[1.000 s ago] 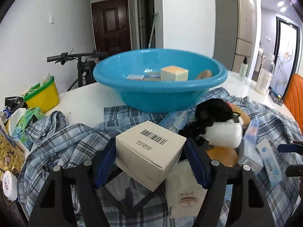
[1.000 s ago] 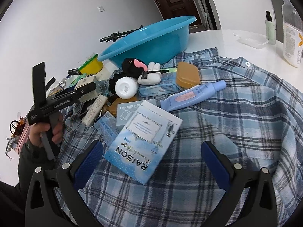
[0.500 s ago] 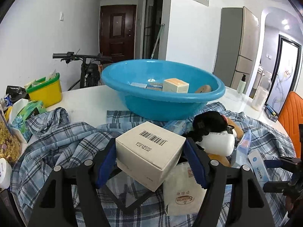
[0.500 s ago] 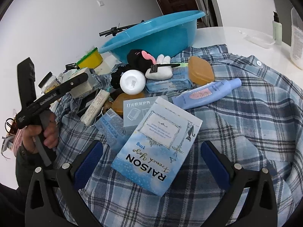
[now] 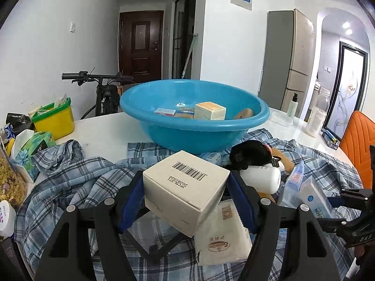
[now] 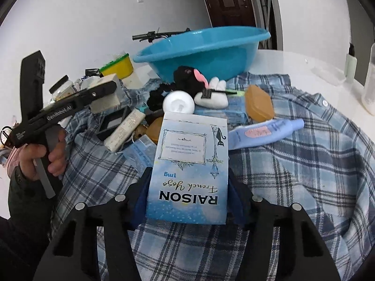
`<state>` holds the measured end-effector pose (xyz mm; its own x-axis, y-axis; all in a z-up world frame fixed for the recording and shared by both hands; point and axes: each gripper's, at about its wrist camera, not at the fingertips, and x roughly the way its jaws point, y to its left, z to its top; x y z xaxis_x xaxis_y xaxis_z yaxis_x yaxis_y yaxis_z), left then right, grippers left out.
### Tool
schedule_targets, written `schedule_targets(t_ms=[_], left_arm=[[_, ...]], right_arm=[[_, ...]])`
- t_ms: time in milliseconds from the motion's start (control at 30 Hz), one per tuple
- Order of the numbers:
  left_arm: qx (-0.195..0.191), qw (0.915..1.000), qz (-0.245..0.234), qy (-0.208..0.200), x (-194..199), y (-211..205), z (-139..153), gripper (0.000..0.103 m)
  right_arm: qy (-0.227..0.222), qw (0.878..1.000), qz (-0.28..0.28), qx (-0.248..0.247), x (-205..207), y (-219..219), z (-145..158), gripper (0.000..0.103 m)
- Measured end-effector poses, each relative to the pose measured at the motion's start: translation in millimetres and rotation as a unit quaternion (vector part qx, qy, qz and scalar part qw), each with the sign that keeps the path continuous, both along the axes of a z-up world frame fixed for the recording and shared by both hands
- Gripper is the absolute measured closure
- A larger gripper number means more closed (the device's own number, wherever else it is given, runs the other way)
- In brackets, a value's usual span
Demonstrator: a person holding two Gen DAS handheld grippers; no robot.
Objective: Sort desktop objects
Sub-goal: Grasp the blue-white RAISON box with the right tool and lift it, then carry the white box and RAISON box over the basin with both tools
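Note:
My left gripper point(image 5: 186, 199) is shut on a white barcode box point(image 5: 185, 187) and holds it above the plaid shirt point(image 5: 70, 182), short of the blue basin point(image 5: 194, 126). The basin holds several small boxes point(image 5: 209, 110). My right gripper point(image 6: 188, 196) is shut on the light blue RAISON box point(image 6: 189, 171), its pads against both long sides. In the right wrist view the left gripper point(image 6: 70, 107) with its white box point(image 6: 107, 93) is at the left, and the blue basin point(image 6: 206, 51) is at the back.
A white bottle point(image 6: 179, 103), a black and white plush point(image 6: 199, 84), a brown soap case point(image 6: 259, 104), a blue tube point(image 6: 264, 132) and small boxes point(image 6: 124, 131) lie on the shirt. A yellow tub point(image 5: 54, 119) stands left. Bottles point(image 5: 316, 117) stand right.
My right gripper has closed from wide open onto the RAISON box, which now lies straight between the pads. My left gripper has risen a little with the white box.

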<state>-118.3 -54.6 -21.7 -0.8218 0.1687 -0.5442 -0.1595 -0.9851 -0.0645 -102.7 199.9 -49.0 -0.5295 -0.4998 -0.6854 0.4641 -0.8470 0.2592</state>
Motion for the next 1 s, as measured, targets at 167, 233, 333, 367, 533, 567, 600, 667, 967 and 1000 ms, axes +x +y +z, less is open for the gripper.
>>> schedule_targets(t_ms=[167, 233, 333, 367, 533, 567, 600, 667, 967, 1000], left_arm=[[0.005, 1.0, -0.006, 0.004, 2.1, 1.3, 2.6, 0.03], [0.007, 0.9999, -0.007, 0.007, 4.0, 1.9, 4.2, 0.03], [0.011, 0.9999, -0.008, 0.008, 4.7, 1.5, 5.1, 0.03], [0.011, 0.9999, -0.007, 0.008, 4.8, 1.4, 5.3, 0.03], [0.008, 0.9999, -0.004, 0.012, 5.6, 1.9, 5.5, 0.03], [0.009, 0.9999, -0.004, 0.011, 5.9, 1.6, 5.7, 0.03], [0.01, 0.9999, -0.004, 0.011, 5.9, 1.3, 5.8, 0.03], [0.011, 0.9999, -0.004, 0.012, 5.9, 1.1, 6.4, 0.03], [-0.003, 0.9996, 0.016, 0.023, 7.2, 0.2, 8.1, 0.03], [-0.002, 0.9996, 0.014, 0.022, 7.2, 0.3, 8.4, 0.03]], right_arm=[[0.014, 1.0, -0.004, -0.008, 1.2, 2.4, 12.2, 0.046], [0.021, 1.0, -0.007, -0.007, 0.9, 2.1, 18.2, 0.046], [0.037, 0.999, -0.011, -0.004, -0.4, 2.0, 28.2, 0.046], [0.043, 0.999, -0.012, -0.004, -0.8, 1.9, 32.0, 0.046], [0.07, 0.997, -0.014, 0.007, -8.4, -2.5, 48.8, 0.046], [0.074, 0.997, -0.014, 0.007, -10.3, -2.9, 51.9, 0.046], [0.078, 0.997, -0.014, 0.006, -12.7, -3.3, 55.4, 0.046], [0.087, 0.996, -0.014, 0.005, -17.5, -3.5, 62.9, 0.046], [0.143, 0.99, -0.019, -0.001, -50.8, -6.3, 113.7, 0.046], [0.151, 0.988, -0.02, -0.002, -55.4, -6.0, 121.7, 0.046]])
